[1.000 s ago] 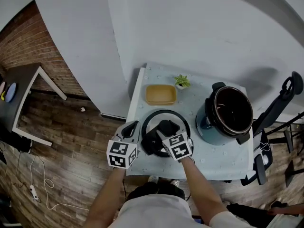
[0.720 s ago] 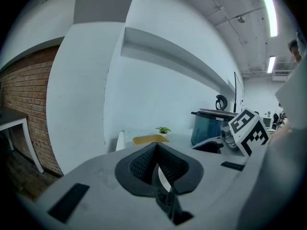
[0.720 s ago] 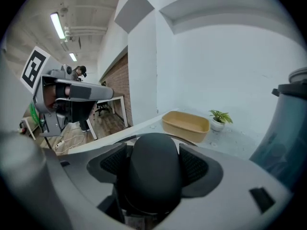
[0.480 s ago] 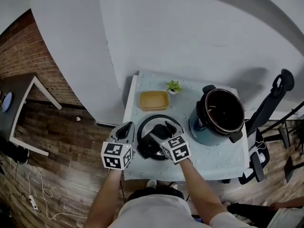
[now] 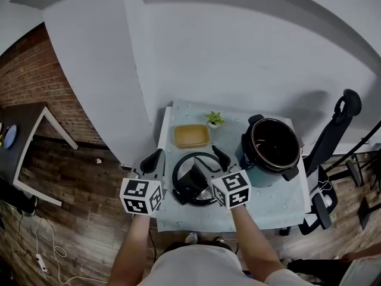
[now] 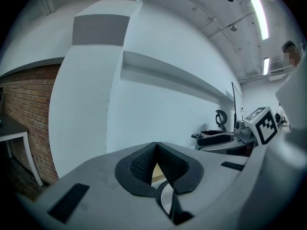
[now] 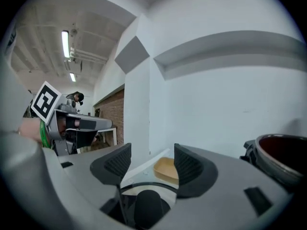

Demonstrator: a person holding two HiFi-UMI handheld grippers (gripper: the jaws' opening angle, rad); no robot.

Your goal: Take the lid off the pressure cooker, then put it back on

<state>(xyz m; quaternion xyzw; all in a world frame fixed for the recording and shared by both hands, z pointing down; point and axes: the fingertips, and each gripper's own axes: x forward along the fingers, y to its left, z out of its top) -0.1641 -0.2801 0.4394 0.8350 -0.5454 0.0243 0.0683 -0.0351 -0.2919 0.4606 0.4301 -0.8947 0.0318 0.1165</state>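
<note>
The black round lid (image 5: 191,187) lies flat on the pale table (image 5: 268,202), left of the open pressure cooker (image 5: 271,151). My right gripper (image 5: 211,161) hovers over the lid with its jaws open and nothing between them. In the right gripper view the lid's dark knob (image 7: 147,207) sits below the gap, and the cooker's rim (image 7: 283,162) shows at the right edge. My left gripper (image 5: 152,161) is shut and empty just off the lid's left edge, over the table's left side. A sliver of the lid (image 6: 165,200) shows under its closed tips.
A shallow yellow tray (image 5: 191,136) and a small potted plant (image 5: 214,119) stand at the back of the table against the white wall. An office chair (image 5: 333,142) stands to the right, and a dark side table (image 5: 24,136) stands on the wood floor at left.
My right gripper has come up off the lid's knob, its jaws now apart above it. The left gripper has stayed beside the lid. The head view has shifted a little.
</note>
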